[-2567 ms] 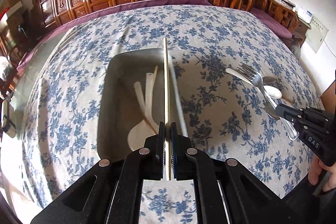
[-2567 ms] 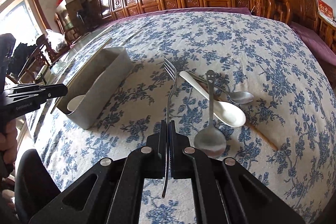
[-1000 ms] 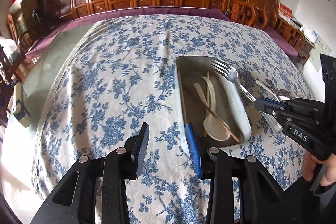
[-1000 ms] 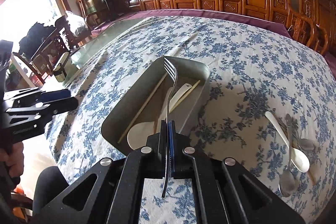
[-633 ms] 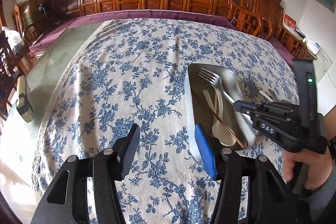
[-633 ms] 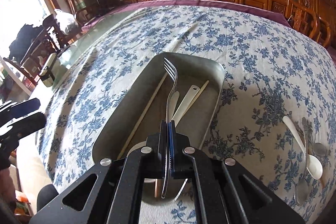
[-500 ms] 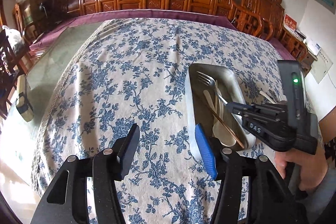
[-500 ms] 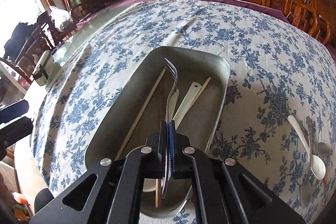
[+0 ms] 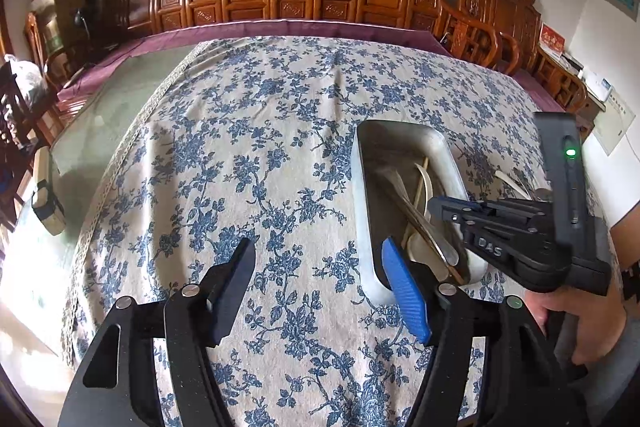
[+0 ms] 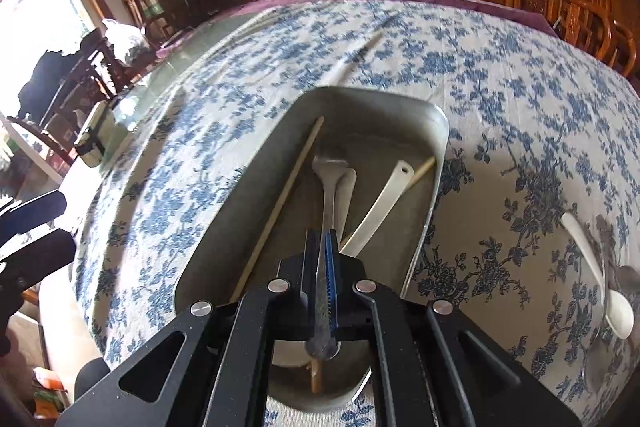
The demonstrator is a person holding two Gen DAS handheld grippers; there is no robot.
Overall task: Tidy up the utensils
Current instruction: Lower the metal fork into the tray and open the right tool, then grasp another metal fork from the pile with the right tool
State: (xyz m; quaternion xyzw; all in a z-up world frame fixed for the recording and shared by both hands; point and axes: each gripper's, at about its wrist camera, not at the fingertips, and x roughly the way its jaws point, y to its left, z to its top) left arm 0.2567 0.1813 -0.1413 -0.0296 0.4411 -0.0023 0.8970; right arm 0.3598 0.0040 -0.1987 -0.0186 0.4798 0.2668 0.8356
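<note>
Two chopsticks (image 10: 280, 203) plain only from the right wrist

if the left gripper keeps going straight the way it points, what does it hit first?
Probably just the tablecloth: the open left gripper aims beside the metal tray, which lies off to its right. Depth is unclear.

2 wrist fisheyes angled down, sharing metal tray (image 9: 448, 151) (image 10: 434, 131)

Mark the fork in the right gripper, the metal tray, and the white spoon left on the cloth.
fork (image 10: 329, 187), right wrist view, on its neck below the tines.
metal tray (image 10: 434, 187), right wrist view, on its right wall.
white spoon (image 10: 618, 311), right wrist view, on its bowl.
</note>
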